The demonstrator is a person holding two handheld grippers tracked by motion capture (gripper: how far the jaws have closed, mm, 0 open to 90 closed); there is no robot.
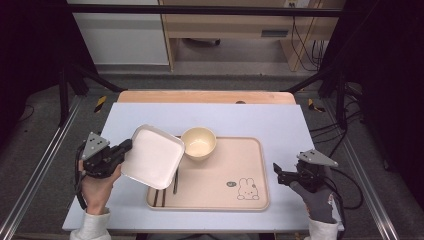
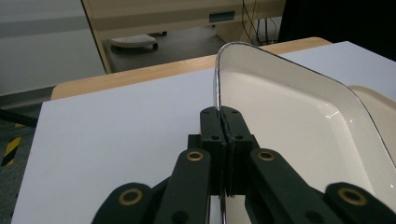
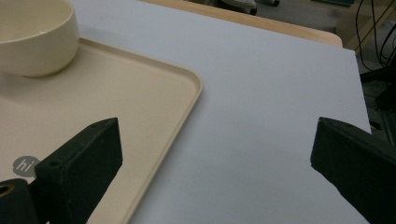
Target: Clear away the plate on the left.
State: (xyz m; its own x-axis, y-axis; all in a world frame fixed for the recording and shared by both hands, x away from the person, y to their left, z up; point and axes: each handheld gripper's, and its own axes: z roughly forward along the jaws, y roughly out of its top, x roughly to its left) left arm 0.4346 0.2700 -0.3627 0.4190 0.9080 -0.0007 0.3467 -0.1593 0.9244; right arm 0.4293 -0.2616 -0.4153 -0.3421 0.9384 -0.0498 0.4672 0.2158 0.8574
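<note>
White square plate [image 1: 153, 156] hangs tilted over the tray's [image 1: 250, 200] left edge, w/ the left gripper [image 1: 121, 148] clamped on its rim, prob. to carry it. Bowl [image 1: 198, 142] sits at tray's back-left corner. Right gripper [image 1: 276, 172], jaws wide apart & empty, waits just right of tray.

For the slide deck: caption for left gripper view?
Left gripper clamped on the white square plate's rim, held over the table.

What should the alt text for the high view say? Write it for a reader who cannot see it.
The left gripper holds a white square plate by its rim, tilted over the left end of a beige tray. A cream bowl sits on the tray, chopsticks lie partly under the plate, and the right gripper waits open beside the tray.
</note>
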